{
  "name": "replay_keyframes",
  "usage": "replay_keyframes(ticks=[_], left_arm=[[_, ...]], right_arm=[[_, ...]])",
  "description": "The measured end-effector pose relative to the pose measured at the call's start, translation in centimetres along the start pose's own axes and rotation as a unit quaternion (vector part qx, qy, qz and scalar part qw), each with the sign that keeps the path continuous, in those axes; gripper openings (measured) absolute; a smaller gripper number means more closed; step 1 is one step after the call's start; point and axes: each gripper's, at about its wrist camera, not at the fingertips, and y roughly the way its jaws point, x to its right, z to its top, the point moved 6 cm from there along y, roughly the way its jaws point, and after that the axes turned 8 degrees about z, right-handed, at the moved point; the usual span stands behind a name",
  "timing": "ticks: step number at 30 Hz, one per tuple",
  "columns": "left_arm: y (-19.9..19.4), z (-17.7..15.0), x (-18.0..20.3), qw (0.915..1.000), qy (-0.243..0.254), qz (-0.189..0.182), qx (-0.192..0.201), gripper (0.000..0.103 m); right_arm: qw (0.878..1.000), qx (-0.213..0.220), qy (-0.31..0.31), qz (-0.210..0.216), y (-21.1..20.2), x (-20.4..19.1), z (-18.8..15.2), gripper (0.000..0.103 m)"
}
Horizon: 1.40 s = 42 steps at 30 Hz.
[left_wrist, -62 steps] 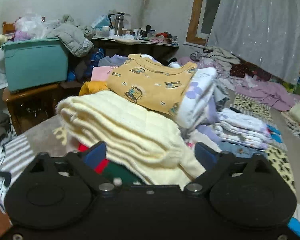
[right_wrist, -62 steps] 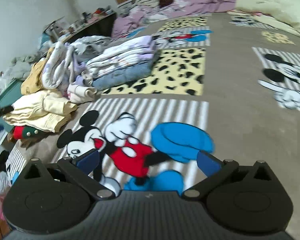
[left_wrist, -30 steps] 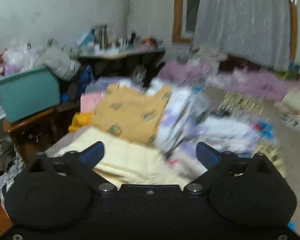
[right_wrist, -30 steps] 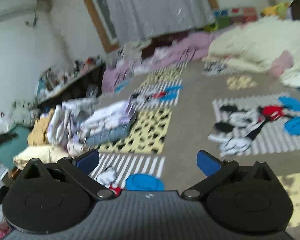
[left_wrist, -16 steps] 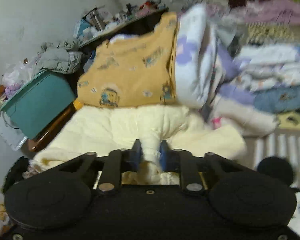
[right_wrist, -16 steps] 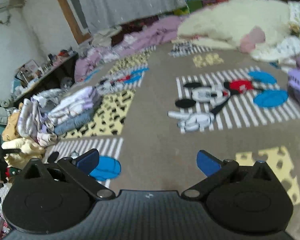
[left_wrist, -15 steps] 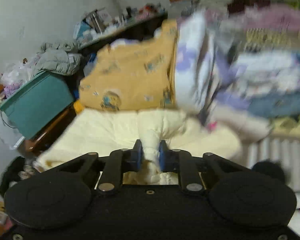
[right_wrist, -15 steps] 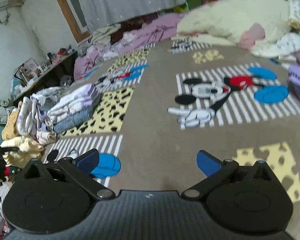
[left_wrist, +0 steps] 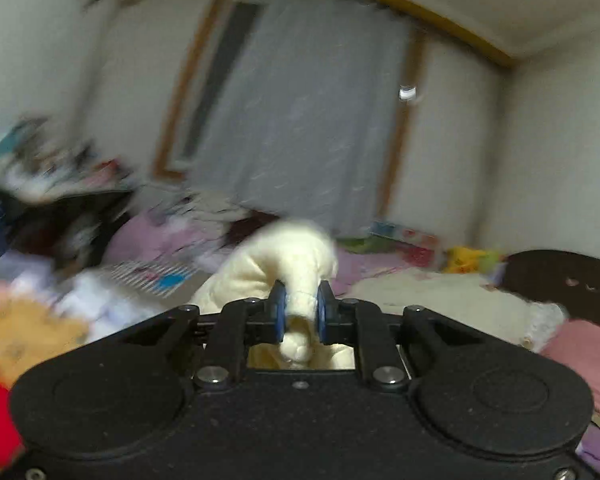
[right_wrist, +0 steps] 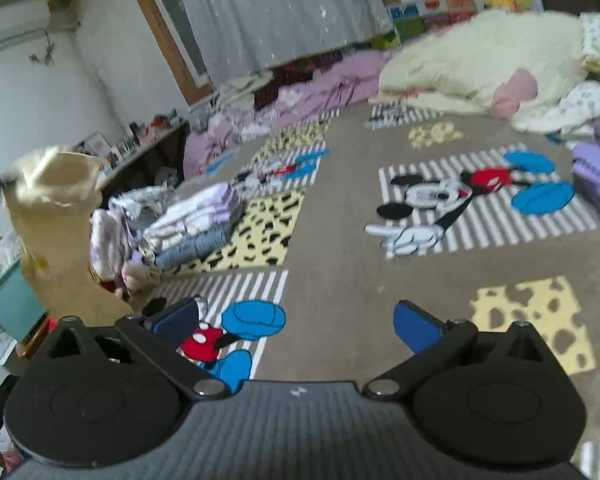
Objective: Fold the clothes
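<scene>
My left gripper point(left_wrist: 300, 312) is shut on a cream-yellow knit garment point(left_wrist: 284, 264) and holds it up in the air, the cloth bunched between the blue pads. The same garment point(right_wrist: 56, 232) shows at the far left of the right wrist view, hanging down above the pile of clothes. My right gripper point(right_wrist: 296, 324) is open and empty, low over the brown Mickey Mouse blanket point(right_wrist: 340, 264). A stack of folded clothes point(right_wrist: 196, 220) lies on the blanket to its left.
A loose heap of unfolded clothes point(right_wrist: 116, 248) sits by the folded stack. A teal bin point(right_wrist: 8, 304) stands at the far left. Cream and purple bedding point(right_wrist: 480, 52) lies at the back, a cluttered dark table point(right_wrist: 148, 156) along the wall.
My left gripper closed on the cream garment on the pile and lifted it high; its view now points toward the curtain. My right gripper stayed open and barely moved.
</scene>
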Motion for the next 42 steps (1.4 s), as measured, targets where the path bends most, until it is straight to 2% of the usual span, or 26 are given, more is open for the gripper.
replay_keyframes(ticks=[1, 2, 4, 6, 8, 10, 13, 17, 21, 22, 25, 28, 29, 30, 32, 36, 42], left_arm=[[0.5, 0.2, 1.6, 0.9997, 0.019, 0.006, -0.012, 0.013], [0.3, 0.8, 3.5, 0.9995, 0.005, -0.029, -0.010, 0.013], [-1.4, 2.2, 6.4, 0.9955, -0.016, -0.088, 0.031, 0.013], [-3.3, 3.6, 9.3, 0.9861, -0.038, -0.145, 0.071, 0.013], [-3.2, 3.5, 10.9, 0.9817, -0.060, -0.168, 0.066, 0.013], [-2.9, 2.1, 12.5, 0.9833, -0.038, -0.170, 0.052, 0.014], [-1.6, -2.0, 13.0, 0.9848, -0.044, -0.168, -0.003, 0.015], [0.6, -10.5, 10.3, 0.9851, -0.046, -0.143, -0.085, 0.017], [1.4, -19.4, 6.7, 0.9803, -0.045, -0.080, -0.175, 0.017], [1.6, -21.4, 5.3, 0.9779, -0.046, -0.054, -0.197, 0.017], [2.7, -24.8, 0.7, 0.9701, -0.055, 0.001, -0.237, 0.019], [0.6, -26.6, -3.4, 0.9639, -0.080, 0.053, -0.248, 0.036], [0.2, -26.6, -4.6, 0.9631, -0.090, 0.065, -0.245, 0.047], [-0.4, -26.2, -5.3, 0.9632, -0.100, 0.070, -0.240, 0.052], [-1.5, -25.8, -6.4, 0.9639, -0.109, 0.073, -0.232, 0.054], [-3.0, -24.8, -6.9, 0.9661, -0.116, 0.062, -0.222, 0.066], [-2.9, -24.8, -5.3, 0.9671, -0.088, 0.050, -0.233, 0.073]], right_arm=[[1.000, 0.007, -0.001, -0.004, -1.0, 0.2, 0.1, 0.103], [1.000, 0.012, 0.004, -0.010, -1.8, 0.7, 0.3, 0.103], [0.999, 0.022, 0.018, -0.018, -3.4, 1.8, 0.5, 0.103], [0.999, 0.037, 0.025, -0.028, -5.1, 2.8, 0.8, 0.103], [0.997, 0.049, 0.034, -0.039, -6.5, 4.1, 0.9, 0.103], [0.996, 0.061, 0.048, -0.043, -7.7, 5.3, 0.9, 0.103], [0.994, 0.081, 0.070, -0.039, -9.7, 7.0, 0.7, 0.103], [0.993, 0.081, 0.072, -0.052, -11.0, 9.0, -0.3, 0.103], [0.993, 0.067, 0.074, -0.058, -10.9, 10.3, -1.5, 0.103], [0.994, 0.063, 0.073, -0.060, -10.8, 10.6, -1.8, 0.103], [0.995, 0.049, 0.070, -0.058, -9.9, 10.7, -2.5, 0.103], [0.996, 0.036, 0.058, -0.058, -8.8, 10.0, -3.0, 0.103], [0.996, 0.030, 0.053, -0.058, -8.4, 9.8, -3.2, 0.103], [0.997, 0.023, 0.048, -0.058, -7.9, 9.5, -3.5, 0.103], [0.998, 0.010, 0.040, -0.055, -6.9, 9.0, -4.1, 0.103], [0.998, -0.017, 0.029, -0.052, -4.9, 8.1, -5.3, 0.100], [0.997, -0.049, 0.030, -0.053, -1.9, 8.0, -6.0, 0.099]])
